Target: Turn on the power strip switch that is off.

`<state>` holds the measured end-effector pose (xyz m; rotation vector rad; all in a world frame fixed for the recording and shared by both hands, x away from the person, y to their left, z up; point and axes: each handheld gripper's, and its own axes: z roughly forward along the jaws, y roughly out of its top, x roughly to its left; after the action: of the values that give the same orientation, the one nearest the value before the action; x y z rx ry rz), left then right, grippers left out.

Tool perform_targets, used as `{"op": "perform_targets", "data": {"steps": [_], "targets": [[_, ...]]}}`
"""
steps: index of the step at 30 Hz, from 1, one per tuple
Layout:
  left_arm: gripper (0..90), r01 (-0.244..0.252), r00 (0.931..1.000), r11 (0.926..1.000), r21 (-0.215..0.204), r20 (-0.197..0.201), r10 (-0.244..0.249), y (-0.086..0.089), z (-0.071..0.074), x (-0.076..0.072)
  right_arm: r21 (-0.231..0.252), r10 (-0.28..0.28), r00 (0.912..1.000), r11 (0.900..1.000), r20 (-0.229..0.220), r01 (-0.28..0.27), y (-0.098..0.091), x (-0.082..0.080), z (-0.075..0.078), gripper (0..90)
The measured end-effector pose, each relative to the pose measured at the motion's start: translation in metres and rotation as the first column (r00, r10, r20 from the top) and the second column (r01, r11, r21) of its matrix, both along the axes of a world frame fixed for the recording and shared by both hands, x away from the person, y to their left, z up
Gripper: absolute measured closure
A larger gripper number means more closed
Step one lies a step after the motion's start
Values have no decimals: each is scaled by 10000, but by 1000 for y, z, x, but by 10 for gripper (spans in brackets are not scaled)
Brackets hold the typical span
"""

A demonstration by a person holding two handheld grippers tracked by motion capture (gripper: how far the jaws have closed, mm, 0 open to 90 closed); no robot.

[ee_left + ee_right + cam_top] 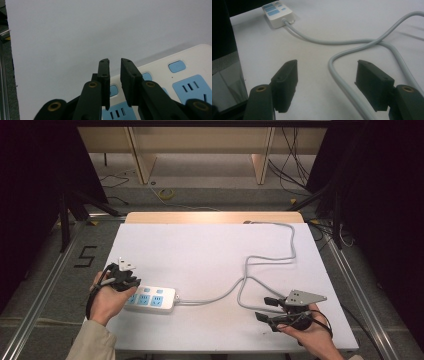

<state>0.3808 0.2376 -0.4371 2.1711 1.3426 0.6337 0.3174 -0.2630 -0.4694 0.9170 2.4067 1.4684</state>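
Note:
A white power strip (150, 299) with blue sockets lies at the left front of the white table top (200, 245). Its grey cable (270, 260) loops across to the right and runs off the far edge. My left gripper (133, 283) rests over the strip's left end, held in a hand. In the left gripper view the gripper (115, 61) stands open by a narrow gap above the strip (190, 75), with nothing between the jaws. My right gripper (264, 308) is wide open at the right front. In the right gripper view the cable (352, 42) passes on the table between the spread jaws of the gripper (327, 67), untouched; the strip (277, 12) lies far off.
The table's wooden far edge (215, 216) borders a grey floor with loose cables (165, 194). Metal rails (45, 285) run along both sides of the table. Dark curtains stand at left and right.

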Motion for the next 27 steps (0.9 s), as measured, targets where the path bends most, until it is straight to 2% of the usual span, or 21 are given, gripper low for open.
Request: {"op": "perform_targets", "data": {"steps": [6,11,19,25,27], "targets": [[748,303,9992,9995,-125,274,-299,-5,4,-2,-18,20,10000,10000,2,-20,0,0,0,349],[715,786,9957,9963,-337,523,-767,-10,4,-5,-10,39,10000,10000,21,-39,0,0,0,349],[671,1103,9923,9911,-747,648,-1055,-16,1,-7,-7,36,10000,10000,-2,-36,0,0,0,349],[619,1524,9854,9845,-871,903,-1446,-22,2,-10,-7,47,10000,10000,1,-47,0,0,0,349],[597,1770,9808,9803,-871,983,-1684,-25,2,-11,-12,51,10000,10000,1,-51,0,0,0,349]]}}
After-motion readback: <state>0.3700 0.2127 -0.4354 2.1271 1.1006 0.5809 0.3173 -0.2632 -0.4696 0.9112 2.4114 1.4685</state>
